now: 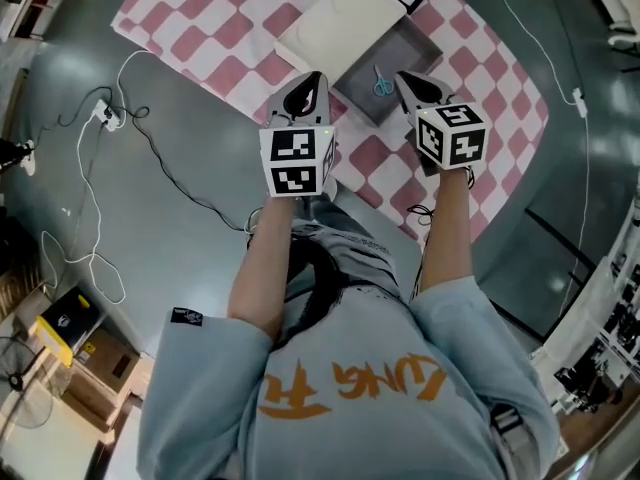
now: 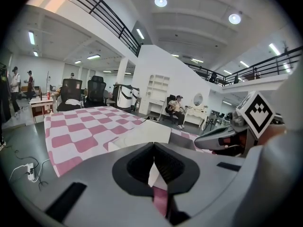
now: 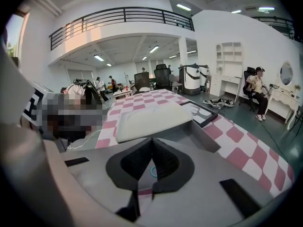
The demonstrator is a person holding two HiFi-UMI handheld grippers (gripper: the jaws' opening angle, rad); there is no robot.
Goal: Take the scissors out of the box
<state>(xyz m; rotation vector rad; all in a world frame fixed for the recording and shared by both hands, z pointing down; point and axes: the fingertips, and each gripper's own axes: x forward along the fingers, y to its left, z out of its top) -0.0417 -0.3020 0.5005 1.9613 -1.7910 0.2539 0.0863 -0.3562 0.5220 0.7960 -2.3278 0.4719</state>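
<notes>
You stand over a pink-checked cloth (image 1: 200, 28) on grey floor (image 1: 180, 168) (railed, galleried hall). Scissors (image 1: 383, 81) lie in the open box (image 1: 415, 50) — long axis pointing away, handles nearest. Left gripper (image 2: 154, 145) and right gripper (image 3: 152, 140) — jaws together, empty.

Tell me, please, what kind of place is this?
Probably a large open workspace or studio hall on two levels. It has a railed upper balcony, office chairs near desks, and power cables lying loose on the grey floor.

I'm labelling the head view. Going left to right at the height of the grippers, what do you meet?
Power strip on the floor → left gripper → scissors → right gripper → white cable on the floor.
</notes>
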